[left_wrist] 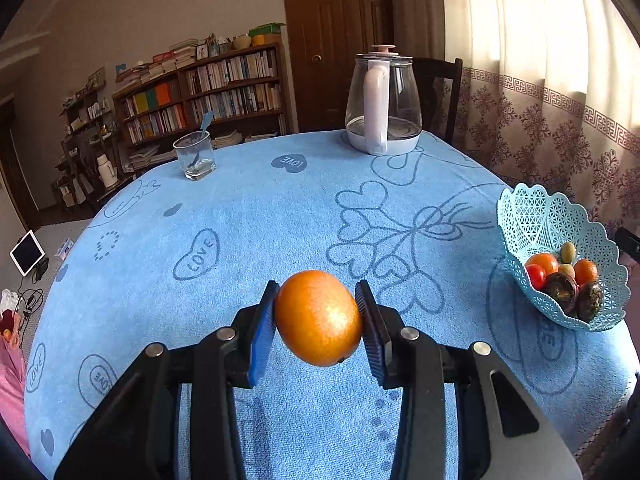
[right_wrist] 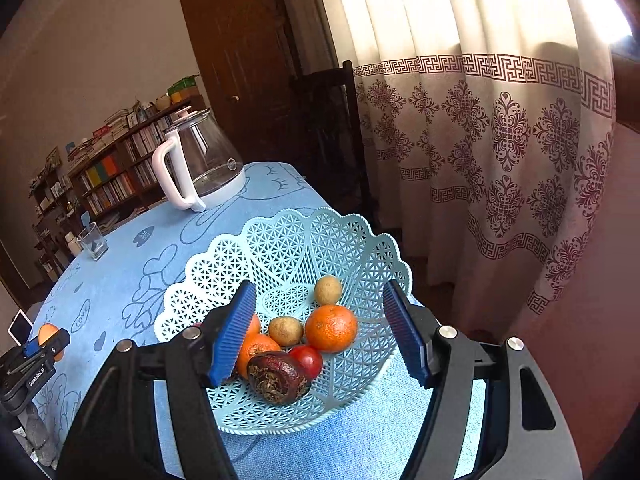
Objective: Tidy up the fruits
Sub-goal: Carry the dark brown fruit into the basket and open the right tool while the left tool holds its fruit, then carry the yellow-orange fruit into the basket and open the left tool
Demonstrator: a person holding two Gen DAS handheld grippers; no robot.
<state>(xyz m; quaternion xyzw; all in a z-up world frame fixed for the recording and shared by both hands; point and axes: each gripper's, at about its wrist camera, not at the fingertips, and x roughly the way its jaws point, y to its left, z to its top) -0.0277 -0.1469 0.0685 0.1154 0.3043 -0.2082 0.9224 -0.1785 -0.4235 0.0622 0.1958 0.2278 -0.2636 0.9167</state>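
Left wrist: ribbed blue pads (left_wrist: 262, 332) pinch a glossy oval orange (left_wrist: 318, 318)

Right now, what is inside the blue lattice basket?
The basket holds two oranges, a red tomato, two small tan round fruits and a dark purple fruit. The right tongs' blue pad hides part of the pile.

Left gripper (left_wrist: 319, 320): fingers (left_wrist: 262, 334) clamped on an orange (left_wrist: 318, 317), blue ribbed pads pressing both its sides, fruit held clear above the desk (left_wrist: 248, 216), gripper angled downward. Right gripper (right_wrist: 320, 334): fingers (right_wrist: 234, 334) spread wide, nothing pinched between them, angled down over the basket (right_wrist: 280, 248), pads touching no fruit. From the right wrist view the left gripper sits at the far left edge, well apart.
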